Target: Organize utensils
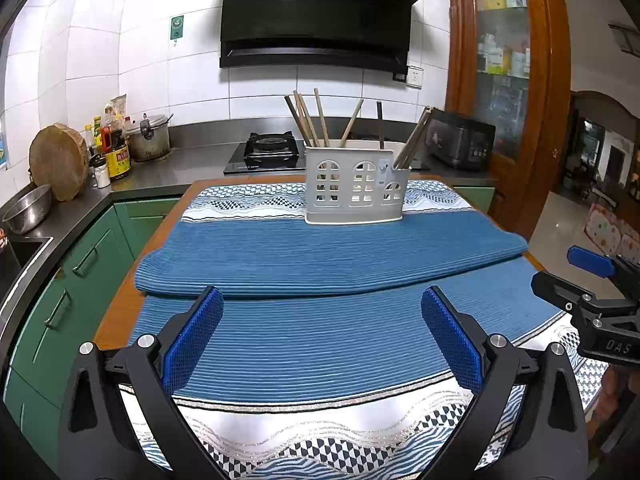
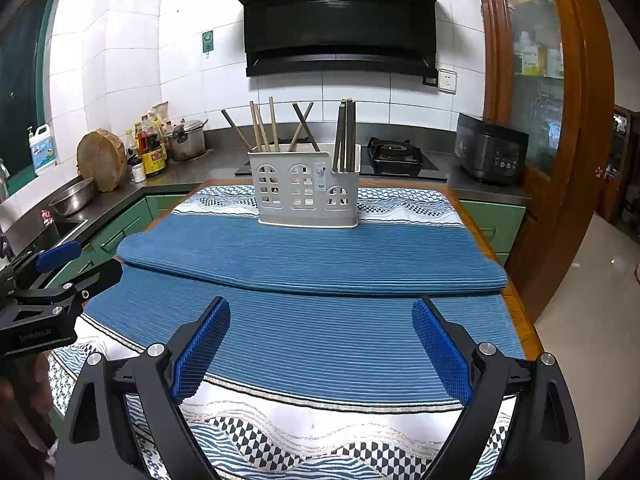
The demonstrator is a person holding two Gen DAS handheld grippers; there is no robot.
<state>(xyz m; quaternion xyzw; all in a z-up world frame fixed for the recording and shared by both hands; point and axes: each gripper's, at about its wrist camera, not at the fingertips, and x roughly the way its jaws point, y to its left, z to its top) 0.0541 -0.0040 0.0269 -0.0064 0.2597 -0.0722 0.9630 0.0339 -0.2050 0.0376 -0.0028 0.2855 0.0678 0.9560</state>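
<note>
both my tongs, left gripper (image 1: 322, 334) and right gripper (image 2: 320, 344), hang released over the table's near edge; chopsticks (image 2: 276, 126) stand in the holder (image 2: 306, 190) at the far edge.

I'm looking into a kitchen with white tiled walls (image 1: 96, 60) and a black range hood (image 1: 320, 16) mounted above a gas hob (image 1: 272, 148) set in a grey steel counter (image 1: 192, 164). Green cabinets (image 1: 80, 264) run beneath it along the left. A round wooden chopping block (image 1: 58, 162) leans against the wall beside bottles and a lidded pot (image 1: 150, 140). On the right stands a wooden glass-door cabinet (image 1: 508, 60), with pale floor tiles (image 2: 580, 304) beyond it.
</note>
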